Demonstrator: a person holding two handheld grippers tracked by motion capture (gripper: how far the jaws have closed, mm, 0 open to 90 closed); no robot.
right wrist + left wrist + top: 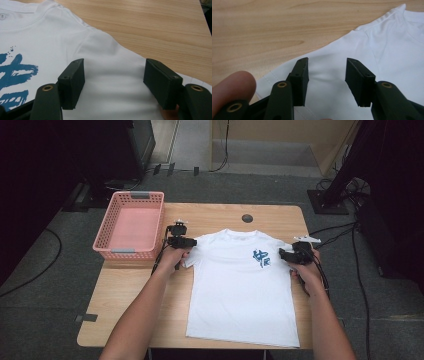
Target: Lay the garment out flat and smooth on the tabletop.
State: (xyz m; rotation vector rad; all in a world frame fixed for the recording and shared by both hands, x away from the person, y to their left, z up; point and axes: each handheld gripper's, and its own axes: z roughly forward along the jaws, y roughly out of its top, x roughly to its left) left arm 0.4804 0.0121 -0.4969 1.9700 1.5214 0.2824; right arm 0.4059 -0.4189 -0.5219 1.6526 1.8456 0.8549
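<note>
A white T-shirt [240, 290] is laid flat, front up, on the wooden table [125, 295], its hem toward the person and its collar toward the far edge. 1 gripper is set at each sleeve. The left gripper [326, 75] is held just over the left sleeve, its jaws apart with cloth lying below the gap and nothing clamped. The right gripper [115, 80] is placed the same way over the right sleeve, jaws apart and unclamped.

The step in hand is judged to be the taking of both sleeves, probably to begin a fold. For the next move, both sets of jaws would need to be lowered onto the fabric and closed on a pinch of sleeve.

Farther off, 1 pink basket [131, 225] is seen standing at the table's far left corner. Counted: 1 shirt, 1 blue print [261, 258], 2 grippers, 1 basket.
</note>
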